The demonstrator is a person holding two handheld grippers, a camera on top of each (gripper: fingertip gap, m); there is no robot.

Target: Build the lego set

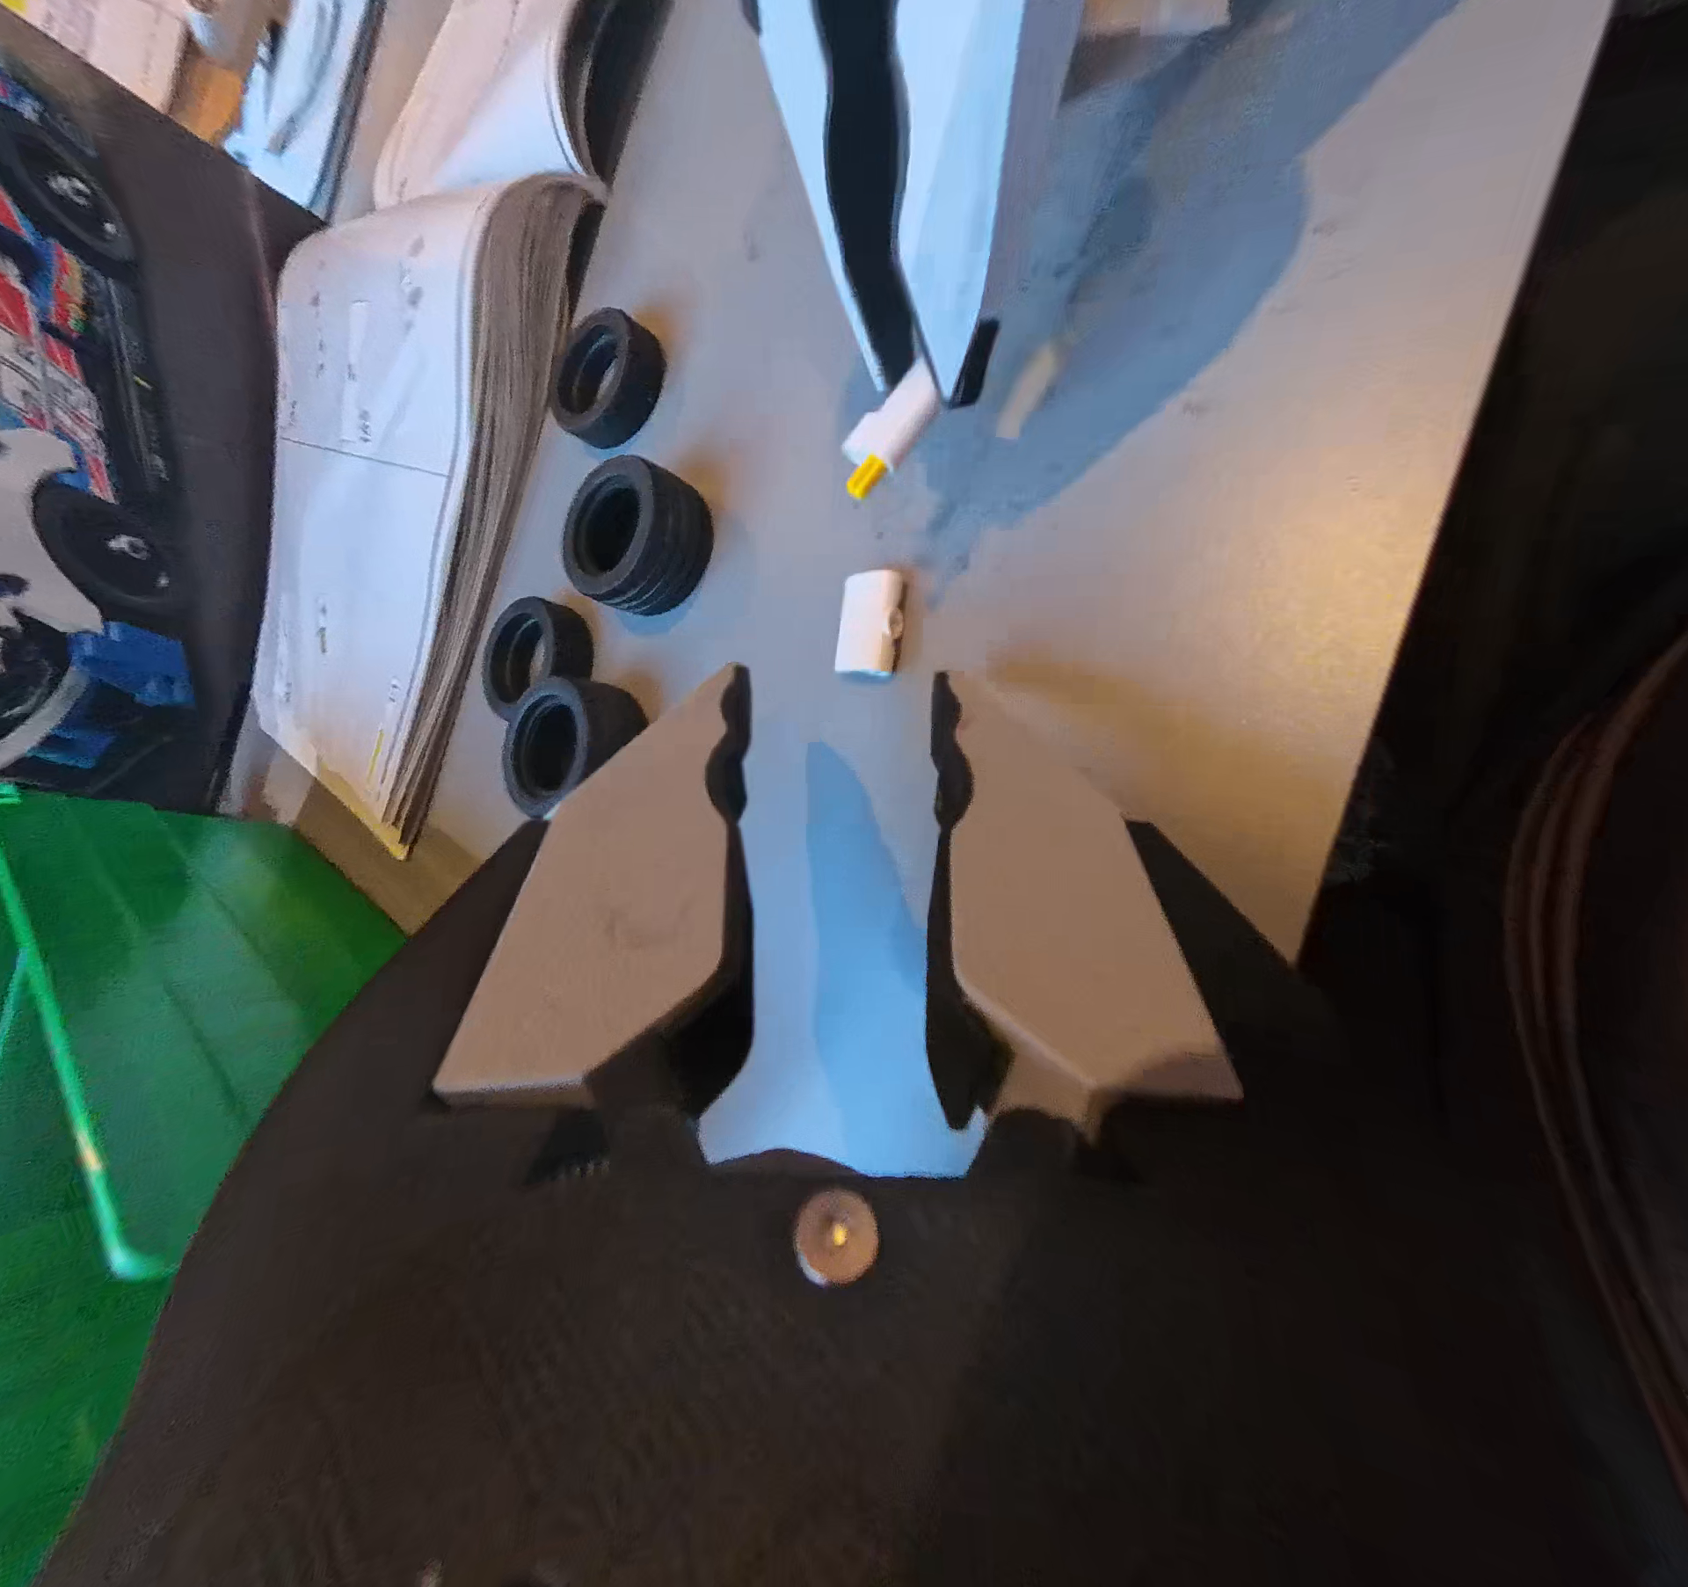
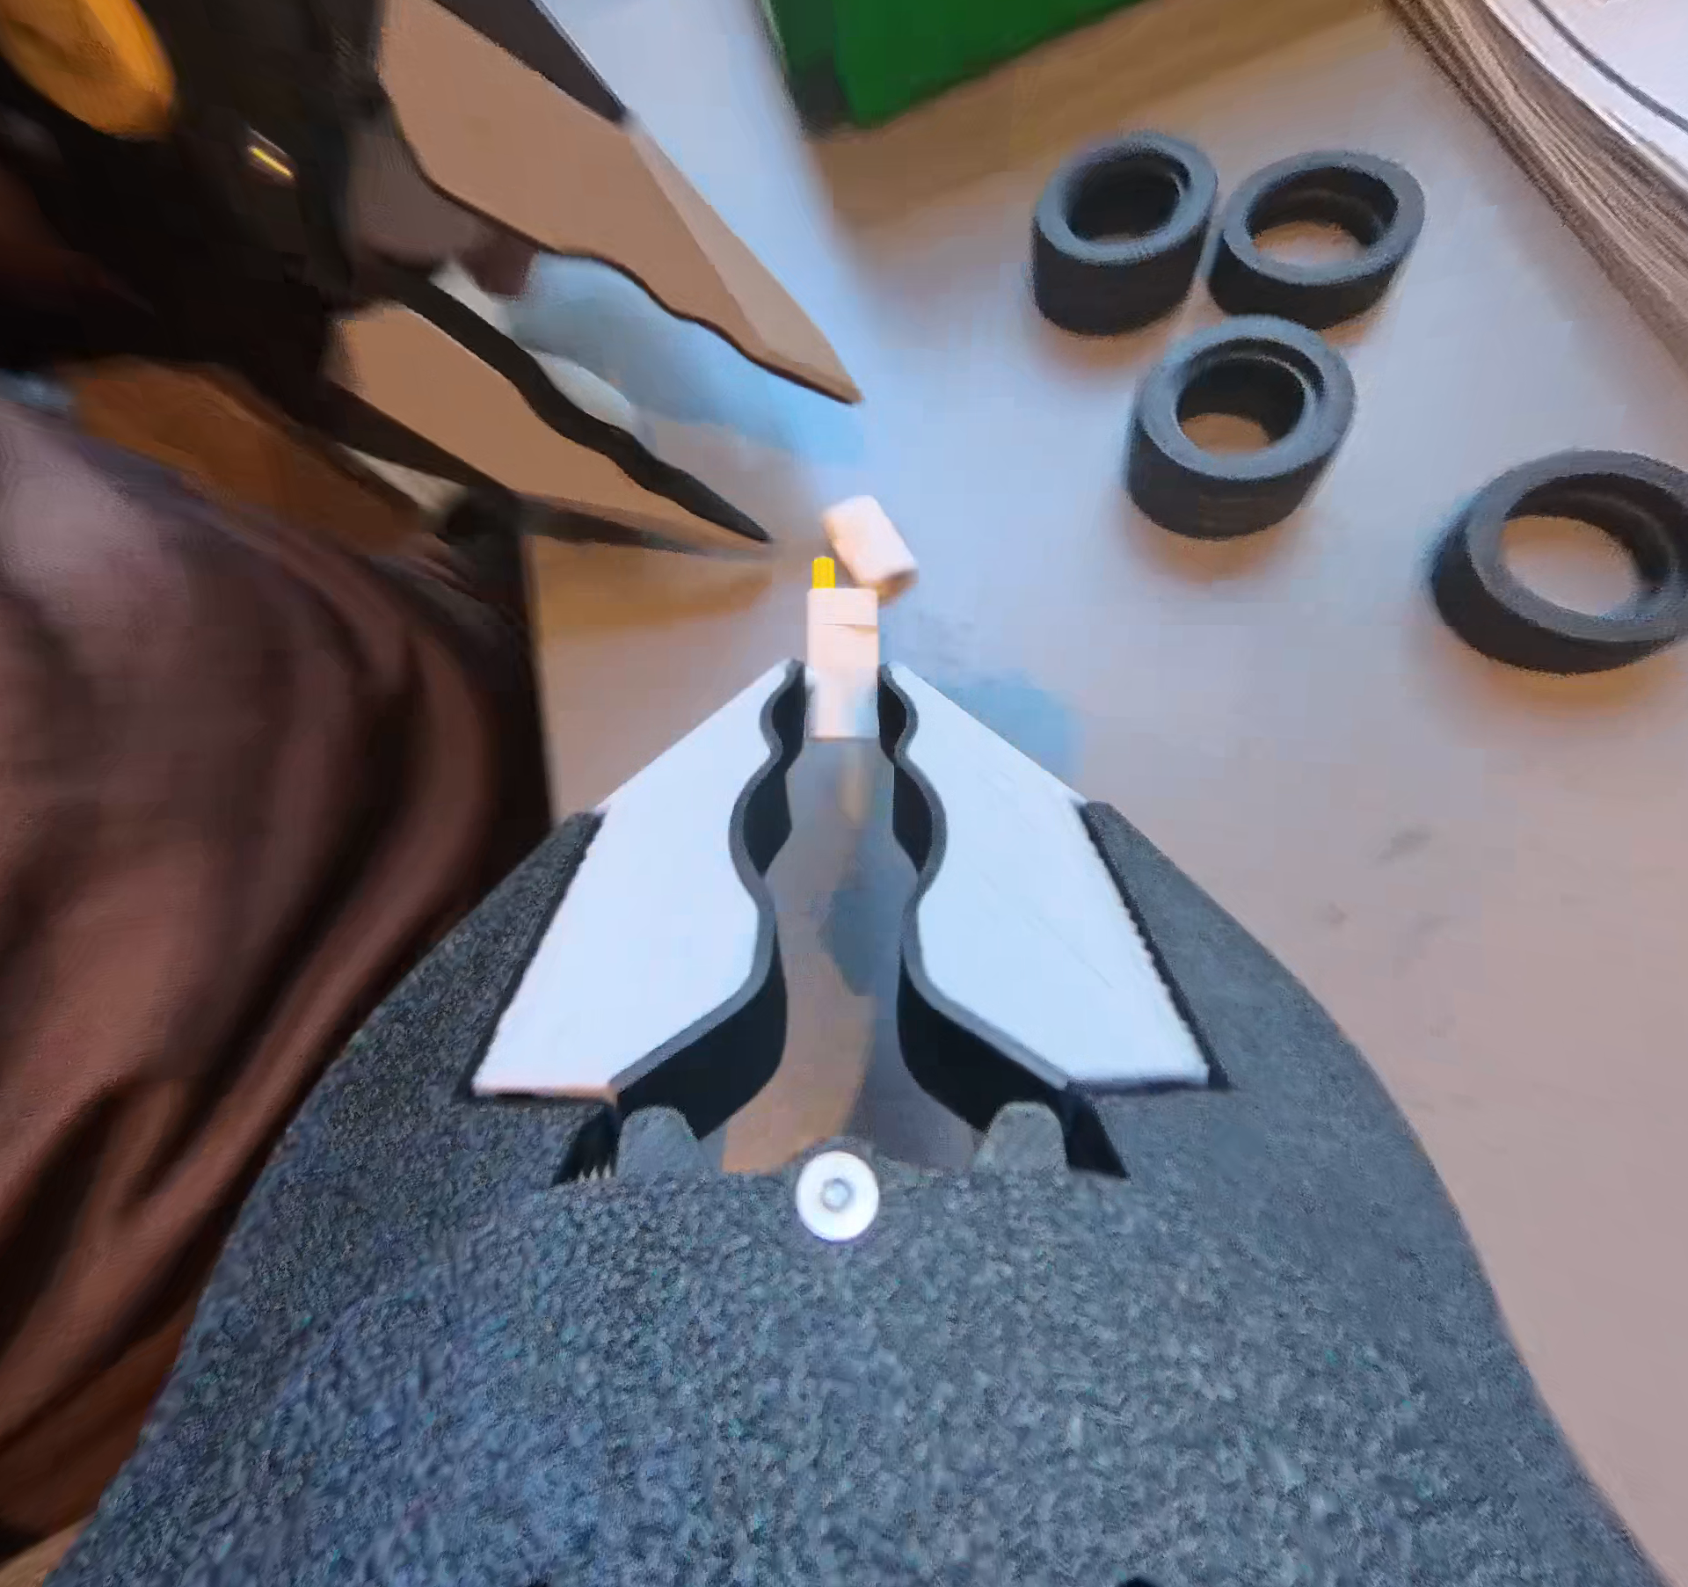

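Right gripper (image 2: 840, 675) fingers pinching white piece (image 2: 842, 666), loose white connector (image 2: 870, 549) just beyond

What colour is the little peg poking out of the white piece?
Yellow. The peg sticks out of the white piece; the right wrist view shows it best.

Pale grey tabletop (image 1: 1142, 630), warm light patch; black edge (image 1: 1507, 538).

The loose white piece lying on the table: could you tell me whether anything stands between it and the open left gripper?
Nothing visible does. The loose white piece lies on bare table just ahead of the open left gripper; the tyres sit off to one side.
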